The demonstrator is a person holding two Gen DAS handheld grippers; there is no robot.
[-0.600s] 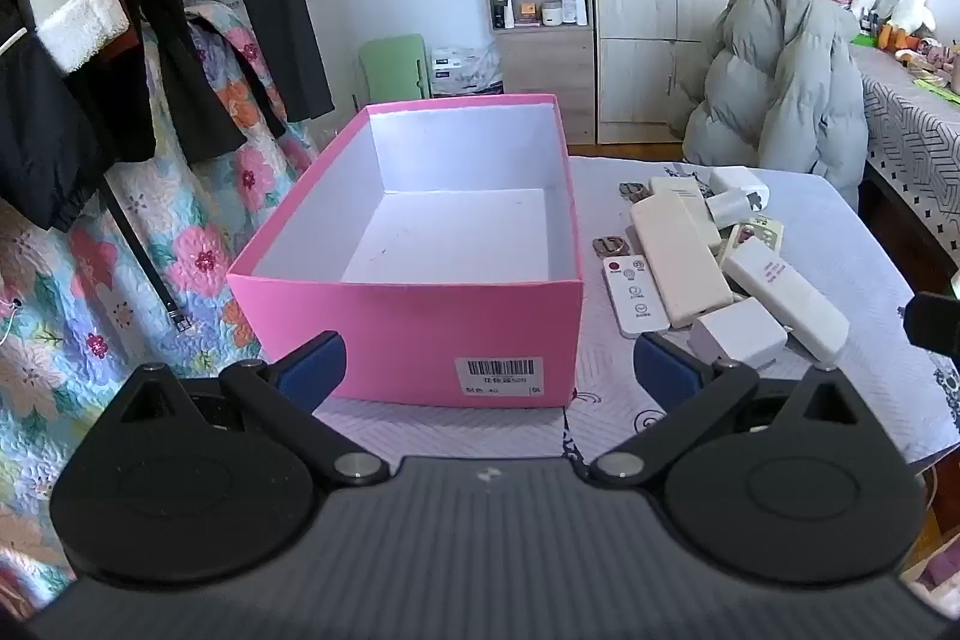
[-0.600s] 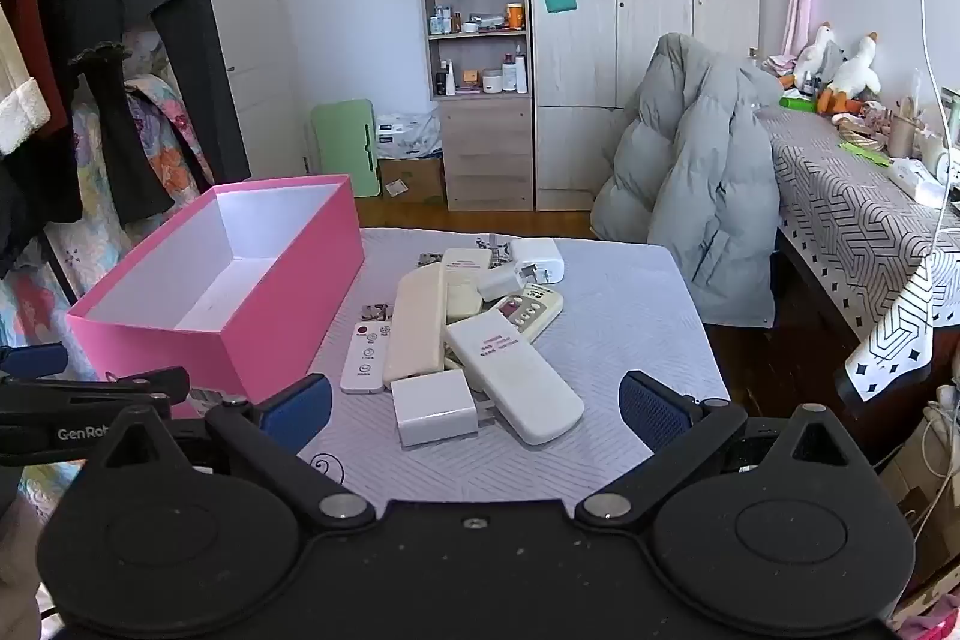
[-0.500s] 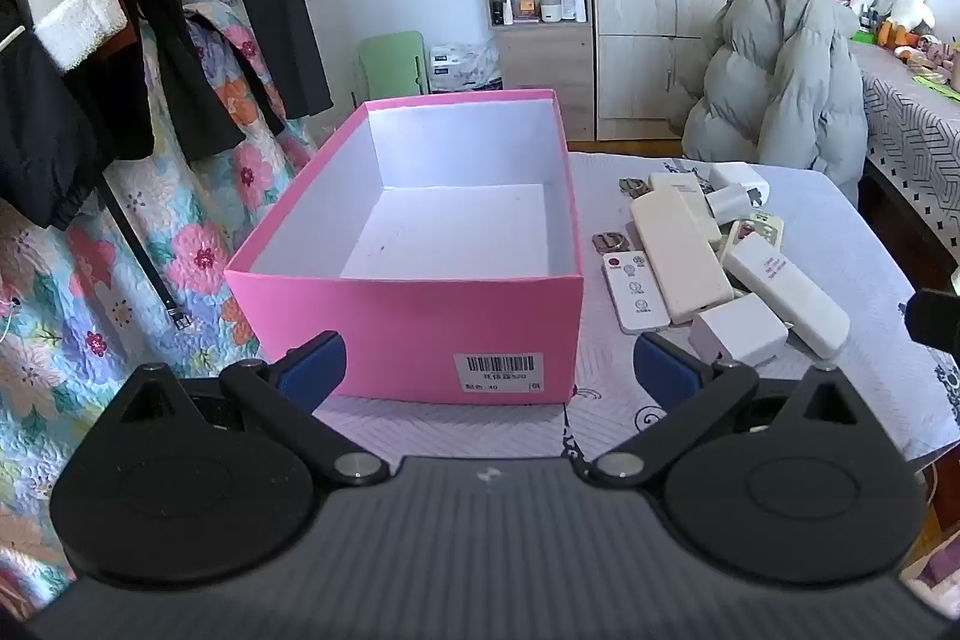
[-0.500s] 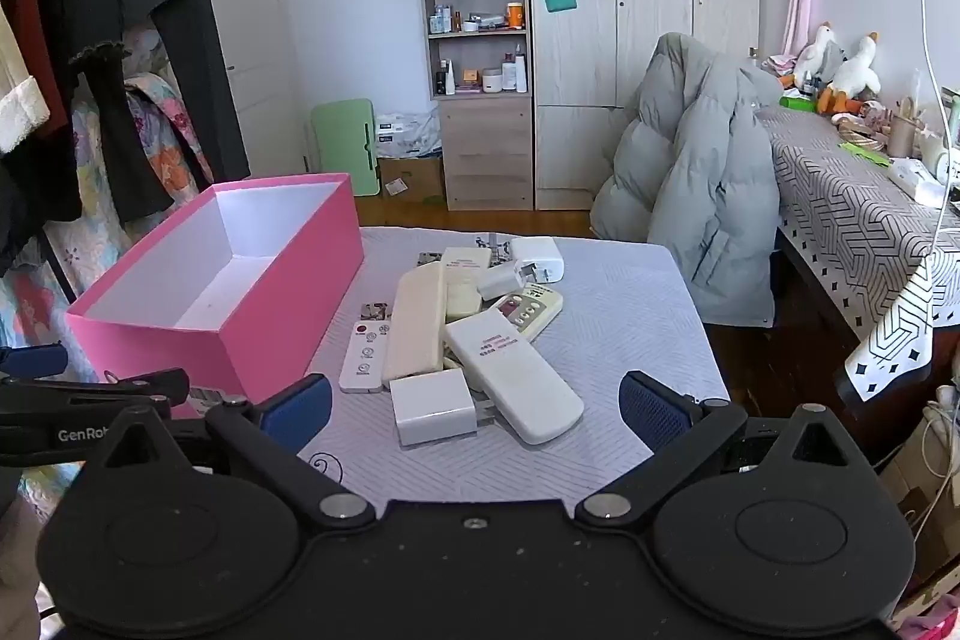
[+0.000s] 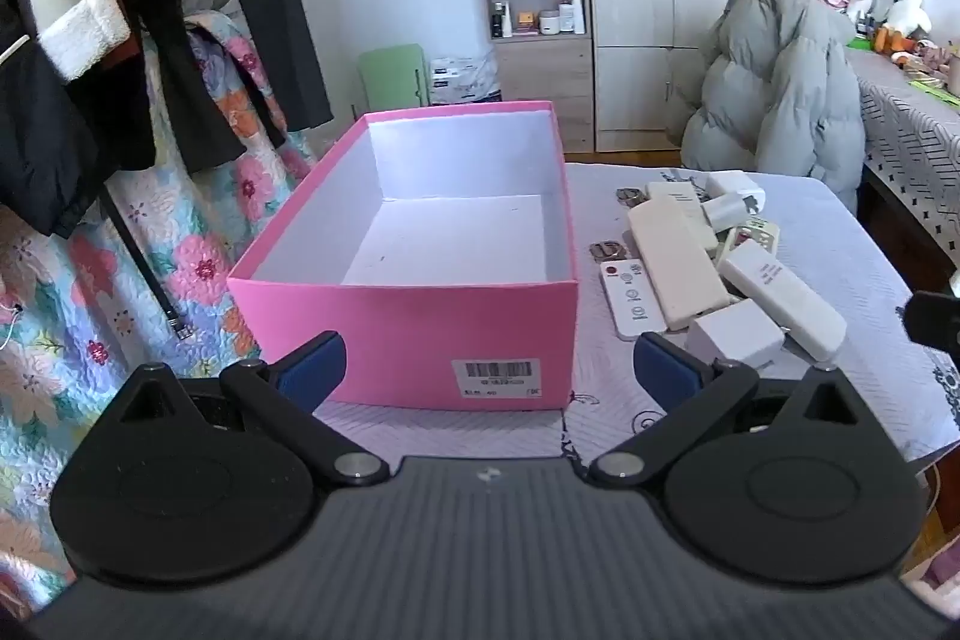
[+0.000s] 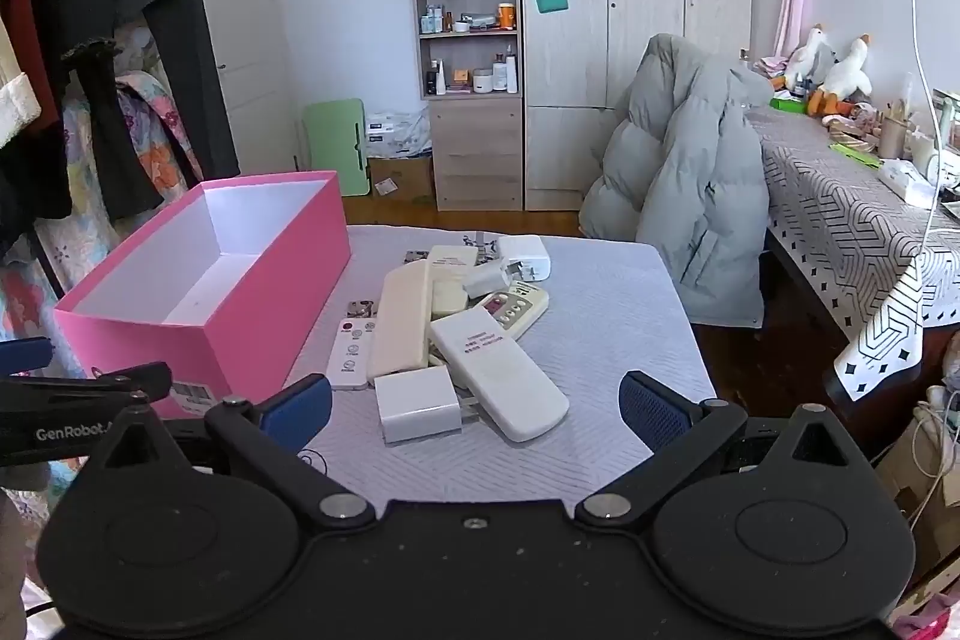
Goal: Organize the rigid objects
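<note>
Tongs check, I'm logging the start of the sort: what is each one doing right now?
Left tongs: open, holding nothing, in front of the pink box.
Right tongs: open, holding nothing, above the white charger block.

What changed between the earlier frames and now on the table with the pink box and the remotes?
Nothing visibly changed. The left gripper and right gripper stay wide open and empty, the pink box remains empty, and the pile of remotes and chargers lies untouched beside it.

table [image 6: 612, 334] w/ grey cloth: pink box [image 6: 264, 304] beside remotes/chargers pile [image 6: 456, 334].
</note>
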